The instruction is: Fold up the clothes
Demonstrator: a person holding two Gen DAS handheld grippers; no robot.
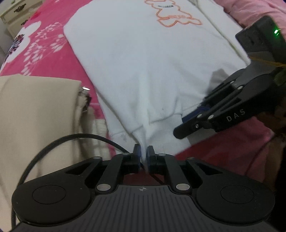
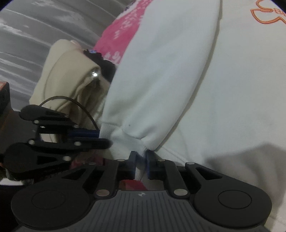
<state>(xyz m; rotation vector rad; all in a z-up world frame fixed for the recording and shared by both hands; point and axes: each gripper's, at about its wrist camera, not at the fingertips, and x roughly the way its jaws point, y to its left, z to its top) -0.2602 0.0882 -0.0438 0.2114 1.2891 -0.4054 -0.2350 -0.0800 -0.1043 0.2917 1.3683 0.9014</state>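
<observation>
A white sweatshirt (image 1: 146, 58) with an orange outline print (image 1: 171, 17) lies on a pink bedspread (image 1: 46, 44), its sleeve folded across the body. My left gripper (image 1: 143, 156) is shut on the sweatshirt's near hem. In the same view my right gripper (image 1: 189, 123) comes in from the right, pinching the hem further along. The right wrist view shows the sweatshirt (image 2: 214, 89) filling the frame, with my right gripper (image 2: 141, 160) shut on white cloth beside the ribbed sleeve cuff (image 2: 110, 132). My left gripper (image 2: 101, 137) reaches in from the left at the cuff's edge.
A folded beige garment (image 1: 35, 110) with a metal button lies to the left on the bed, also seen as beige cloth (image 2: 71, 76). A cream dresser (image 1: 16, 12) stands at the far left. Pink fabric (image 1: 253, 10) is bunched at the far right. A black cable (image 1: 59, 141) loops near my left gripper.
</observation>
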